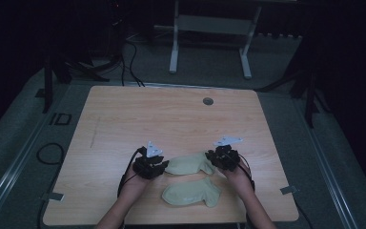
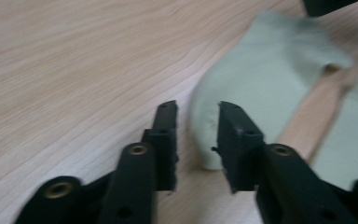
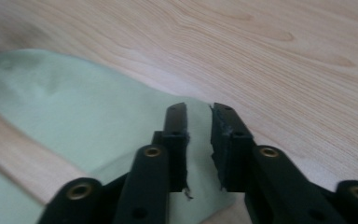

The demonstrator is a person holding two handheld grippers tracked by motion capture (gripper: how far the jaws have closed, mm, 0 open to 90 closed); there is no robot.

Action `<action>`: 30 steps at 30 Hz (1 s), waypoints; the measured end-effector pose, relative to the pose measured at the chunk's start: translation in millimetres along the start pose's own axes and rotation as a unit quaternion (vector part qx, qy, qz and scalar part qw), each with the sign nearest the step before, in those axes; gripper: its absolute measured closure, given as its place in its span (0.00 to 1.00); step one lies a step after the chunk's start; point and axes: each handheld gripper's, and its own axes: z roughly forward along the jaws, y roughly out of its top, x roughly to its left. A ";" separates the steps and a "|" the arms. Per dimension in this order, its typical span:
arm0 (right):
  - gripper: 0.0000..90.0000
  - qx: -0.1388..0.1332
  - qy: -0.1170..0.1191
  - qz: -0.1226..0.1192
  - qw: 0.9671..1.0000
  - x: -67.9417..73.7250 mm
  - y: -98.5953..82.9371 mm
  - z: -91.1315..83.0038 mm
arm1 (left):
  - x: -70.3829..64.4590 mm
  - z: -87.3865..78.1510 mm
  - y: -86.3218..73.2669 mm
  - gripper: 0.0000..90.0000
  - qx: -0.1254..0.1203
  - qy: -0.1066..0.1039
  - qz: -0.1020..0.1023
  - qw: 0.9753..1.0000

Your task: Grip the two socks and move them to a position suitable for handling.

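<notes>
Two pale green socks lie on the wooden table (image 1: 171, 114). The far sock (image 1: 190, 163) stretches between my two grippers; the near sock (image 1: 191, 192) lies just in front of it. At the far sock's left end is my left gripper (image 1: 152, 164). In the left gripper view, the left gripper (image 2: 196, 109) is open, its jaws either side of the rounded end of the sock (image 2: 265, 79). My right gripper (image 1: 221, 158) is at the sock's right end. In the right gripper view, the right gripper (image 3: 199, 109) is open by a narrow gap over the sock (image 3: 88, 121).
A round grommet hole (image 1: 208, 101) sits near the table's far edge. A white metal frame (image 1: 209, 28) stands on the floor behind the table. Cables (image 1: 50, 153) lie on the floor to the left. The room around is dark.
</notes>
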 end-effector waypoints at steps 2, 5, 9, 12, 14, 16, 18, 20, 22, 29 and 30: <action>0.97 -0.001 0.002 -0.003 1.000 2.7 -1.7 -1.0 | -6.3 0.3 0.5 0.86 0.004 -0.007 0.014 1.000; 1.00 0.007 0.007 -0.009 1.000 11.5 -9.3 2.2 | -13.1 9.5 0.9 0.94 0.017 -0.019 0.021 0.999; 1.00 0.021 0.013 -0.013 1.000 16.9 -19.9 8.7 | -16.0 25.0 0.5 0.94 0.042 -0.020 0.021 0.999; 1.00 0.022 0.014 -0.012 1.000 16.5 -24.6 10.8 | -14.9 32.9 -1.8 0.94 0.056 -0.017 0.024 0.998; 1.00 0.019 0.018 -0.004 1.000 14.8 -26.5 9.7 | -13.1 34.7 -3.4 0.94 0.054 -0.018 0.020 0.998; 1.00 0.018 0.019 -0.005 1.000 14.8 -27.1 9.6 | -11.4 34.7 -3.4 0.94 0.053 -0.014 0.016 0.998; 0.99 0.021 0.021 -0.011 0.999 13.5 -27.2 8.8 | -9.9 34.3 -4.2 0.94 0.052 -0.010 0.020 0.998; 0.98 0.024 0.026 -0.007 0.999 7.8 -28.6 6.1 | -9.0 33.5 -5.4 0.94 0.048 -0.004 0.038 0.998; 0.98 0.025 0.027 -0.005 0.999 5.8 -29.4 5.1 | -8.4 33.1 -5.6 0.94 0.049 -0.005 0.038 0.998; 0.97 0.028 0.022 -0.004 0.999 5.8 -30.0 4.0 | -6.2 33.6 -5.6 0.93 0.047 -0.016 0.019 0.999; 0.96 0.029 0.023 -0.003 0.999 6.5 -29.4 4.4 | -6.2 33.6 -5.6 0.93 0.047 -0.016 0.019 0.999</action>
